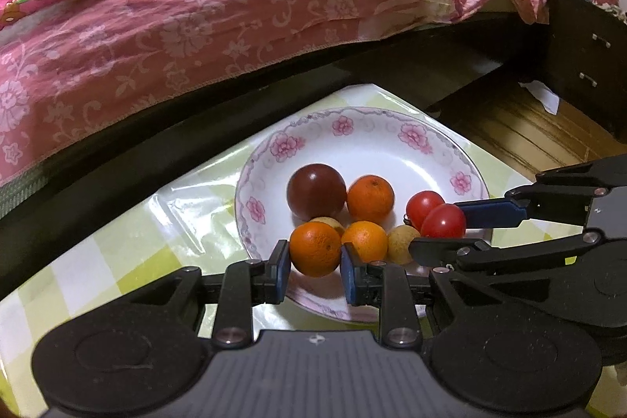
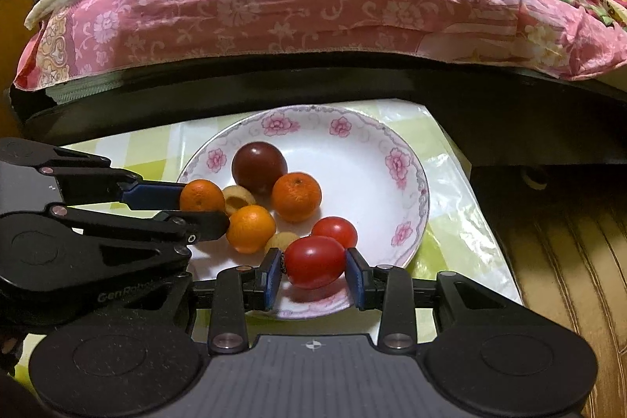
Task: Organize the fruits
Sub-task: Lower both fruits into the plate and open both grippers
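The left gripper (image 1: 315,263) pinches an orange (image 1: 316,248) between its blue pads over the near rim of the plate (image 1: 352,140); whether the fruit rests on the plate or is lifted clear of it cannot be told. The right gripper (image 2: 313,275) pinches a red tomato (image 2: 314,262) at the plate's (image 2: 376,159) near edge. A dark stem-like bit at the tomato's left side is mostly hidden by the pad. On the plate lie a dark plum (image 1: 316,190), two more oranges (image 1: 370,199) (image 1: 365,241), a second tomato (image 1: 424,205), and two small yellowish fruits: one (image 1: 403,243) partly covered by the right gripper's finger, the other (image 1: 327,222) nearly hidden behind the held orange. The plate sits on a green-checked cloth (image 1: 98,261) under glossy plastic. Behind it rises a bed with a pink quilt (image 1: 196,26). The plate's near rim is cut off by both grippers' bodies.
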{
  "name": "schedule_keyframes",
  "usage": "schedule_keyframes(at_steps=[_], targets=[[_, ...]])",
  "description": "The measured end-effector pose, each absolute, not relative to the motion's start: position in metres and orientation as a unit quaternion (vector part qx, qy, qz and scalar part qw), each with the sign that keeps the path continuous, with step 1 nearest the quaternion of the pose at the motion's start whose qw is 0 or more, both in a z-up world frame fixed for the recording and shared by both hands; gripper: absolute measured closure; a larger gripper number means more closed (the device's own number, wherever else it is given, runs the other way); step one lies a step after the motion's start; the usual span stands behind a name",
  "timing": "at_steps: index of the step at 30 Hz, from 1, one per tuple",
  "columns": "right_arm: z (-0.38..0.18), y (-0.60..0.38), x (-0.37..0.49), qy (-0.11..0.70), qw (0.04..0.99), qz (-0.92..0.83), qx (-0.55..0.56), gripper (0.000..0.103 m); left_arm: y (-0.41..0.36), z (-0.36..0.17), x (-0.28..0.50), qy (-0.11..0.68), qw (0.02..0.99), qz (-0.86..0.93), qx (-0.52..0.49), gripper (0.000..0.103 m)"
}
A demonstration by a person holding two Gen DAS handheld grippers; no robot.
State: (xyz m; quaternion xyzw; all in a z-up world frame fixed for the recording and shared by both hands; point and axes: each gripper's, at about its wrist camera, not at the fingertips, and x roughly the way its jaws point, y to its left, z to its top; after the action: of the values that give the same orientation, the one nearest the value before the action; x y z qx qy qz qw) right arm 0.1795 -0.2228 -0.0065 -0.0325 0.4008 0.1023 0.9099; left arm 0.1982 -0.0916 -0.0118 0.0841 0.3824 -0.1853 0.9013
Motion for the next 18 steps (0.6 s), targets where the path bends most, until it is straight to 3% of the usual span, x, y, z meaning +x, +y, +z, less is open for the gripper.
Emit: schedule_keyframes(at_steps=[18], targets=[[-0.0031,-0.2242,0.1798,0.382,0.918,0.099,-0.033,0.068,-0.0903,-0.0116,0.2019,0.384,0.902,-0.181,0.080,0.067]])
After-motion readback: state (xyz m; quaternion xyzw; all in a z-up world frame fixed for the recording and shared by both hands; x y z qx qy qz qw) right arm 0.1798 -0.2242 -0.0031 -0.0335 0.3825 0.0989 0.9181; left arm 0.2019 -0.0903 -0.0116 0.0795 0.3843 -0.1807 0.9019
